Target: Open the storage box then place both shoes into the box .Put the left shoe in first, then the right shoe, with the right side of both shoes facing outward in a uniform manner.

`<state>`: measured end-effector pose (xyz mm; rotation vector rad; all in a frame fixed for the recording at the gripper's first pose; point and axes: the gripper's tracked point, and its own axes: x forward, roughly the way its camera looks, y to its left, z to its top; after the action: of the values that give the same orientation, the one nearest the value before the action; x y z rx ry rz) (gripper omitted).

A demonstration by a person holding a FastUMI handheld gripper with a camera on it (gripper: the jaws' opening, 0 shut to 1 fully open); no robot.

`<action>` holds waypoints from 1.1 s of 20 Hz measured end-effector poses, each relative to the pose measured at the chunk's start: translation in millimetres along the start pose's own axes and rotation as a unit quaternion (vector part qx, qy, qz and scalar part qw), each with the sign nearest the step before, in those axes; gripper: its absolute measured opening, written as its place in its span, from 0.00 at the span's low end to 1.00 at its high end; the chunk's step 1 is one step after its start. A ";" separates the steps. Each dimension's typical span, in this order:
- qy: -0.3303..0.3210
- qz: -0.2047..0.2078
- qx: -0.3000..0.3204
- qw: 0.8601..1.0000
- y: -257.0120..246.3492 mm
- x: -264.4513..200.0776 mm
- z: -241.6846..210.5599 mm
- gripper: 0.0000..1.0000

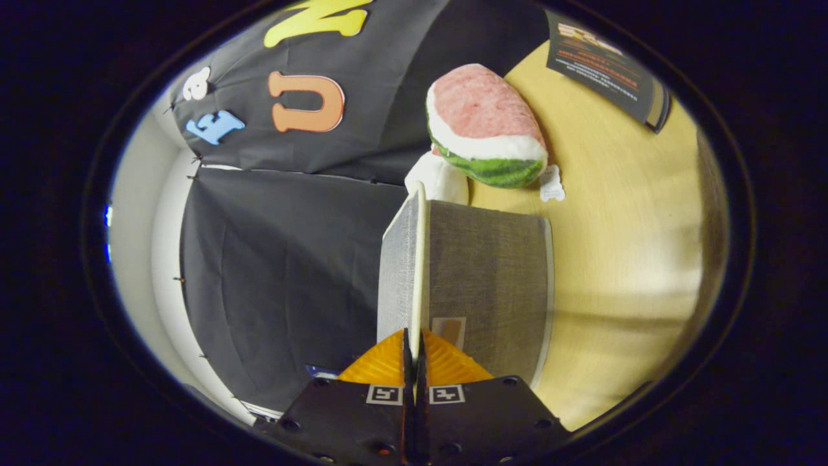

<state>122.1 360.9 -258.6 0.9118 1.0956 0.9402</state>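
Gripper view: gripper [415,343] fingers clamped on thin edge of grey box lid [482,278], lid swung up, standing between fingers. Wooden table [621,259] beyond. Watermelon plush [482,123] beyond lid; dark booklet [605,68] further off.

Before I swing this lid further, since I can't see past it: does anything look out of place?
One thing: a watermelon plush toy lies on the wooden table just beyond the grey box lid, unrelated to shoe storage. The gripper is shut on the lid's edge, held edge-on. No damage or spill is visible.
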 end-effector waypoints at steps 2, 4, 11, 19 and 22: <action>-0.008 -0.003 -0.003 1.000 14.1 -4.4 -2.6 0.00; -0.014 0.011 0.005 1.000 40.4 -9.1 -3.0 0.00; -0.007 0.004 -0.007 1.000 140.5 13.1 -3.8 0.00; 0.003 -0.025 -0.061 0.998 218.3 103.5 -30.3 0.02; -0.007 -0.047 -0.069 0.996 224.5 128.6 -34.9 0.11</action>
<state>77.3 560.0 -95.7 0.7467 1.0381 0.9188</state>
